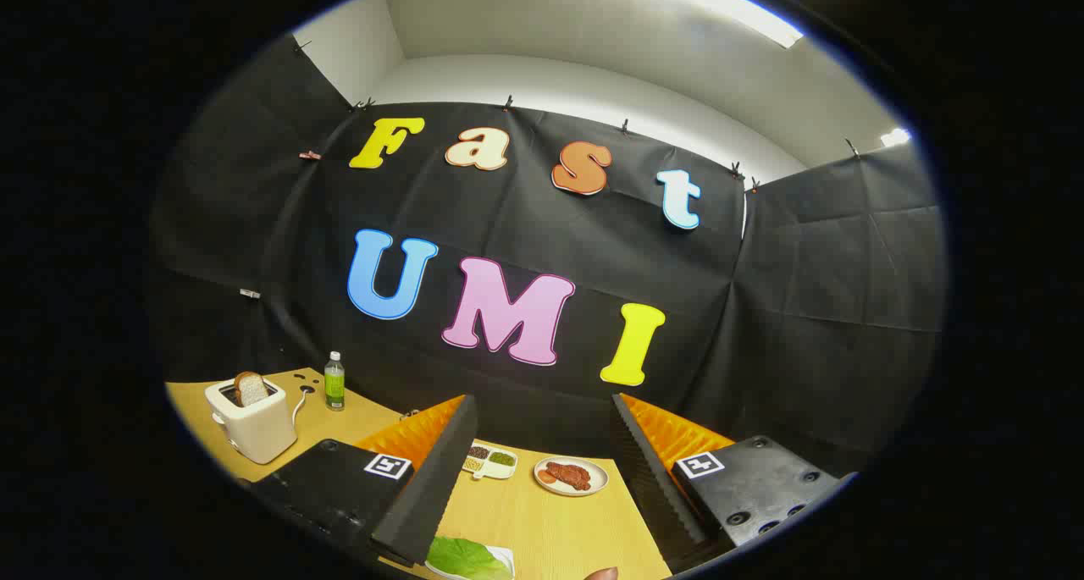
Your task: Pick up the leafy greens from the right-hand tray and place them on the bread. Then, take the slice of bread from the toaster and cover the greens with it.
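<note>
On the bench point(542, 521), a slice of bread point(251, 388) stands in the white toaster point(252, 428) far left, a green bottle point(334, 381) beside it. The tool point(542, 487) hangs wide open and empty over the leafy greens point(461, 556) on their near tray point(505, 555). A clumsy pinch could tear leaves; farther off sit a divided dish point(491, 461) of grains and a plate point(597, 485) of meat.
</note>
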Available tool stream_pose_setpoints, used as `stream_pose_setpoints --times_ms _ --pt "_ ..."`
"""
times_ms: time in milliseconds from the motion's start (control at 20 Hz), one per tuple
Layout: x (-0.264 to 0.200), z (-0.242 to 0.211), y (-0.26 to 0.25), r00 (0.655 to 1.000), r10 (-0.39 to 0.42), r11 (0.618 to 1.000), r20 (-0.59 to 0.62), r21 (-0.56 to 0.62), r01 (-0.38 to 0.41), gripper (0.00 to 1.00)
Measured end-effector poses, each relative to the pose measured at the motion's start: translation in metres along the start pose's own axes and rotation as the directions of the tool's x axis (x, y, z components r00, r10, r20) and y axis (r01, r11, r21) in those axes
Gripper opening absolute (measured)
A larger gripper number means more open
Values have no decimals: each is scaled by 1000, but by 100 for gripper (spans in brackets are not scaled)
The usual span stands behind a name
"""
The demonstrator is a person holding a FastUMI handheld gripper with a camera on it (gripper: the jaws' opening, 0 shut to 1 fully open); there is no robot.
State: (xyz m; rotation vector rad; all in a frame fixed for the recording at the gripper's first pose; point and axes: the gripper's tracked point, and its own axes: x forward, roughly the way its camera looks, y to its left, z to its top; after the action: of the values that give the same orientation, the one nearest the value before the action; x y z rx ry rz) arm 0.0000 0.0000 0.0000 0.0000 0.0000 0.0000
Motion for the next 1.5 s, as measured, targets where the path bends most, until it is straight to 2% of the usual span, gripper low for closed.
stream_pose_setpoints --times_ms 700,800,900,1000,1100,1350,1500 --pt "3 -5 -5 1000 15 1000 -11 12 -15 97" --pt "3 -9 0 999 45 999 -25 20 -45 97" --pt "4 -26 14 990 118 993 -81 36 -116 97" --pt "2 -61 32 960 211 977 -184 63 -203 97" --pt "-2 -98 45 915 285 959 -285 91 -270 97" --pt "-17 -200 64 784 375 922 -495 113 -370 96" --pt "-31 -259 73 690 414 897 -593 139 -419 95"
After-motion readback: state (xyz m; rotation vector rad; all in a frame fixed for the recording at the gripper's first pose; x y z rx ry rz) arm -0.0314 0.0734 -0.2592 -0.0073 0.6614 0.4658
